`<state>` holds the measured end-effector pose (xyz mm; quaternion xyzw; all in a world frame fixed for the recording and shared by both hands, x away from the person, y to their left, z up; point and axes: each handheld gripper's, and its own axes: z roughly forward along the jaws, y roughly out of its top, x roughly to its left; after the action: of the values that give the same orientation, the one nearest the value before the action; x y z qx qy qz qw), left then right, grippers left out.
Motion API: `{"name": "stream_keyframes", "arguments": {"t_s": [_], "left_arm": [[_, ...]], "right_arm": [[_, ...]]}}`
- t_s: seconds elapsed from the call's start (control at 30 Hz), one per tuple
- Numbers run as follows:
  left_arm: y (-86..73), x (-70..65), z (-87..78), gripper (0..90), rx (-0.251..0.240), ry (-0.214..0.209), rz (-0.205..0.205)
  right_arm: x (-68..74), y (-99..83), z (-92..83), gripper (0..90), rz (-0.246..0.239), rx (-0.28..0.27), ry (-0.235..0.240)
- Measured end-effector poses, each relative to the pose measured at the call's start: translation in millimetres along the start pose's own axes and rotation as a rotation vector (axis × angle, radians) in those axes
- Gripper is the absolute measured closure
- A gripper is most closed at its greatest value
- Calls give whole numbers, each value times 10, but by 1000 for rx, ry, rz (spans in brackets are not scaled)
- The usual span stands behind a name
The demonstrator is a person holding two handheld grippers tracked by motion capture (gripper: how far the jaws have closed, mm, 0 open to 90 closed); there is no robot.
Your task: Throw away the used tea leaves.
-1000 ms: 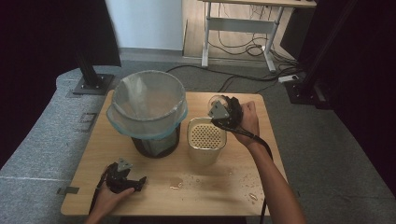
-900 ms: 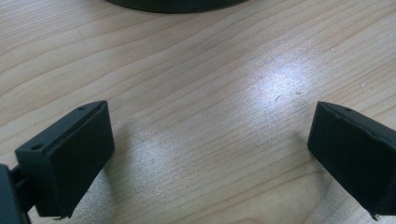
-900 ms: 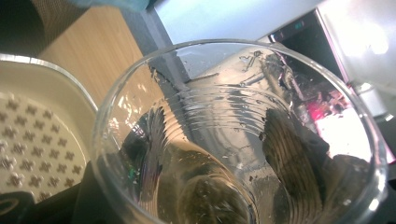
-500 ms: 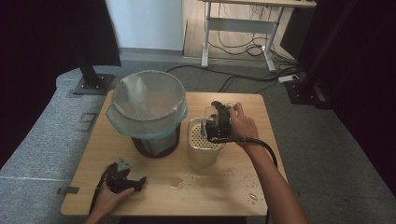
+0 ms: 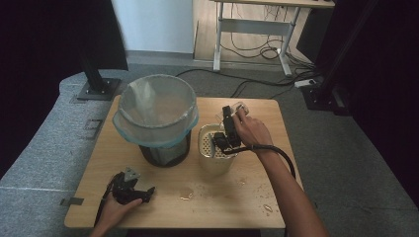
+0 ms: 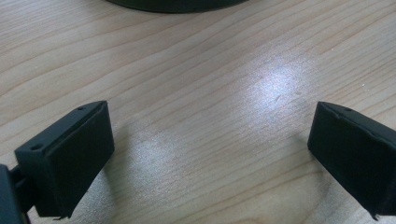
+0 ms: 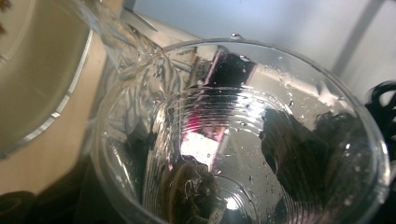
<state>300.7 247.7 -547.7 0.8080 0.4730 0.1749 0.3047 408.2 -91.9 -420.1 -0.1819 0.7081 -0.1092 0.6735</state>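
My right gripper [image 5: 226,129] is clamped on a clear plastic cup [image 7: 243,135], one jaw showing dark through the far wall, and holds it just above the pale strainer tub [image 5: 216,154] that stands on the table [image 5: 207,207] to the right of the lined bin [image 5: 155,116]. The cup is tipped, its mouth toward my camera and its rim leaning to the tub side; a thin stream of water [image 7: 109,35] runs off that rim, and a wet brown lump [image 7: 191,189], perhaps a tea bag, sits at the bottom. So the cup's axis lies nearly flat, pointing down into the tub, and I judge that any further tilt must go that same way. My left gripper [image 5: 129,186] rests on the table's near left edge, jaws apart over bare wood, well apart from the tub; the right hand is far nearer.
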Motion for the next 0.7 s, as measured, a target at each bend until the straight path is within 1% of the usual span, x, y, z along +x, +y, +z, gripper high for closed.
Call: {"name": "stream_keyframes", "arguments": {"t_s": [0.03,0.07,0.1,0.13,0.17,0.2,0.23,0.27,0.3,0.33,0.37,0.4,0.43,0.47,0.5,0.53,0.57,0.6,0.63,0.67,0.7], "left_arm": [[0,0,0,2,0,0,0],[0,0,0,2,0,0,0],[0,0,0,2,0,0,0],[0,0,0,2,0,0,0],[0,0,0,2,0,0,0],[0,0,0,2,1,-1,0],[1,1,-1,2,2,-1,1],[0,0,0,1,0,-1,0],[0,0,0,1,0,-1,0],[0,0,0,1,0,-1,0],[0,0,0,1,0,0,1],[0,-1,0,1,0,0,0],[1,-1,2,0,1,-1,1],[1,-1,2,0,1,-1,1],[1,0,1,0,2,-2,1],[1,-1,1,0,1,-1,1],[1,-1,1,0,1,-1,1],[1,-1,2,0,1,-2,1],[1,0,1,0,2,-2,2],[1,-1,2,0,1,-2,1],[1,-1,1,0,2,-1,2]], "right_arm": [[5,26,-2,414,-65,4,-27],[5,26,-2,414,-65,4,-27],[26,44,-6,414,-99,4,-37],[48,65,-13,415,-148,6,-52],[65,90,-22,416,-184,-12,-83],[65,90,-22,416,-184,-12,-83],[36,90,-30,416,-199,0,-87],[16,97,-31,416,-185,1,-86],[28,105,-29,416,-206,-1,-91],[40,115,-33,416,-269,-8,-101],[57,112,-31,416,-296,-3,-118],[32,107,-17,416,-318,4,-123],[57,126,-23,416,-310,1,-115],[57,126,-23,416,-310,1,-115],[95,139,-30,416,-316,-4,-113],[137,151,-33,416,-351,-11,-121],[133,150,-32,416,-364,-4,-121],[124,147,-28,415,-347,2,-125],[120,138,-19,415,-315,0,-129],[134,139,-21,415,-313,1,-134],[126,136,-17,415,-322,1,-120]]}}
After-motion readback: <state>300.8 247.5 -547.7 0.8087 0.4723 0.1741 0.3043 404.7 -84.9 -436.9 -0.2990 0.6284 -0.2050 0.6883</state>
